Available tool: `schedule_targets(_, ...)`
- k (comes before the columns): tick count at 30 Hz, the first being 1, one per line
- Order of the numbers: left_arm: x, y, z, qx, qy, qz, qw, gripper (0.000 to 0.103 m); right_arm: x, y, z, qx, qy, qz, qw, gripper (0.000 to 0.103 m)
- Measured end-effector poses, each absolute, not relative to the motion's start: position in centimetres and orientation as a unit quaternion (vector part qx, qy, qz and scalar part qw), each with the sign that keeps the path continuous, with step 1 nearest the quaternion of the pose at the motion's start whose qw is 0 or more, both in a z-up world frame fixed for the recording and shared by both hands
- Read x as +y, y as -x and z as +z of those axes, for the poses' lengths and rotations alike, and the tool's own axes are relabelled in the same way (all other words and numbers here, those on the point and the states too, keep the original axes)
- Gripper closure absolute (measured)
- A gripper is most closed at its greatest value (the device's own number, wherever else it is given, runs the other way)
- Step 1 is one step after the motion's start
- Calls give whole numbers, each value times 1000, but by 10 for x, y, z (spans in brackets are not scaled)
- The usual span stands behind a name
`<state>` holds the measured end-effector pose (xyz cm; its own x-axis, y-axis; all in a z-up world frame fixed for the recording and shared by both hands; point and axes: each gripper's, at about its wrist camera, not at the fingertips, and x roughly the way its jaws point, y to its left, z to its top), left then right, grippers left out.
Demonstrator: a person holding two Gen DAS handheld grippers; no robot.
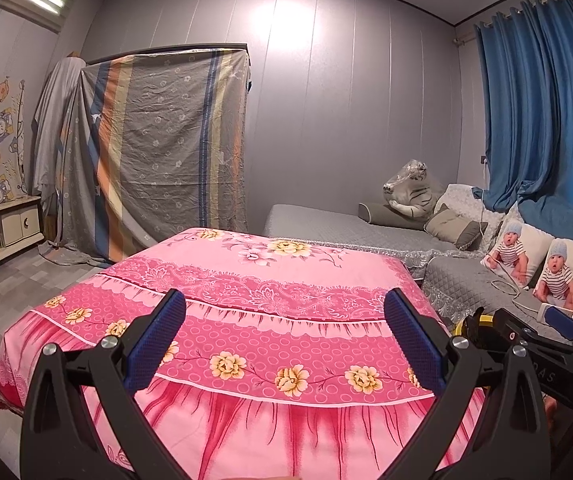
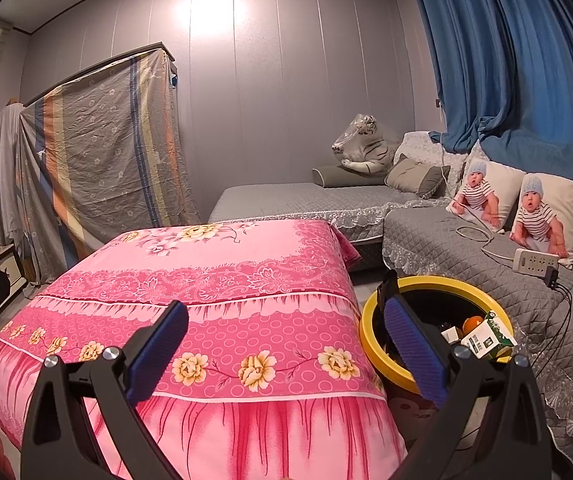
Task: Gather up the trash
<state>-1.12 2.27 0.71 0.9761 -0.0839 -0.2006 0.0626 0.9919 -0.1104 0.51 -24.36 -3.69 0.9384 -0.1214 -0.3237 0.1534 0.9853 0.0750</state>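
A yellow-rimmed bin (image 2: 370, 344) stands on the floor right of the pink flowered table (image 2: 222, 280). Inside it lie a green-and-white carton (image 2: 488, 338), an orange fruit (image 2: 472, 323) and a small white piece (image 2: 451, 335). My right gripper (image 2: 286, 354) is open over the table's near right part, its right finger beside the bin's rim, nothing between the pads. My left gripper (image 1: 284, 340) is open above the table (image 1: 270, 280) with nothing in it. In the left wrist view the right gripper (image 1: 542, 332) shows at the right edge, with a sliver of the yellow bin (image 1: 460, 326) behind it.
A grey quilted sofa (image 2: 446, 240) with two baby-print pillows (image 2: 542, 212), a white power strip (image 2: 534, 262) and cables runs along the right. A blue curtain (image 2: 506, 60) hangs above. A sheet-covered wardrobe (image 1: 158, 152) and a low cabinet (image 1: 2, 232) stand at the left.
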Motion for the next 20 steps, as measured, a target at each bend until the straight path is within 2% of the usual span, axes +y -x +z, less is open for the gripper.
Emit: schedule_targets(20,22,10,6,105,59,-47,992,8,-246,-6,-38,165,-53,-70,982,8)
